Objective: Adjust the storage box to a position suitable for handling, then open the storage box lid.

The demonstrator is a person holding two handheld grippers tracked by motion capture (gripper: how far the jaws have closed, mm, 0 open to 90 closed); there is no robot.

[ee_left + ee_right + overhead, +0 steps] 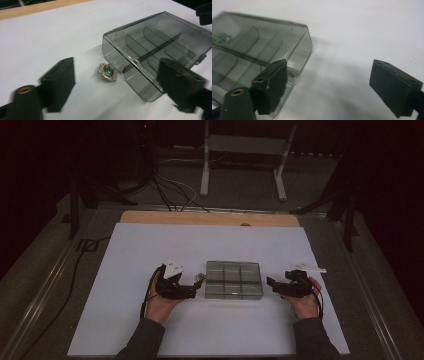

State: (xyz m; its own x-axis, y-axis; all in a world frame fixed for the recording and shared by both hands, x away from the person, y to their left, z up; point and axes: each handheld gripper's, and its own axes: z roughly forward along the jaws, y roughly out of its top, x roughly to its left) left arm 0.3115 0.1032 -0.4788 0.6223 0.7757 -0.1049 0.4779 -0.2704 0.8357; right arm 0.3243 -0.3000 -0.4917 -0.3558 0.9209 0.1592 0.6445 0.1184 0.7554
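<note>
Box [234, 280] of smoked plastic sits shut and released on the white table [150, 250]. Your left gripper [192, 287] and right gripper [272, 284] flank it, jaws wide, empty. Brooch [107, 71] lies just outside the box's left end, not yet stowed.

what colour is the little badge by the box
Green centre with a silvery rim; clearest in the left gripper view.

A white sheet [150, 320] covers a wooden table [210, 218] at centre frame. Beyond it, upper frame, a white metal stand [243, 150] and cables [170, 187] occupy a dim grey floor [240, 190].
</note>
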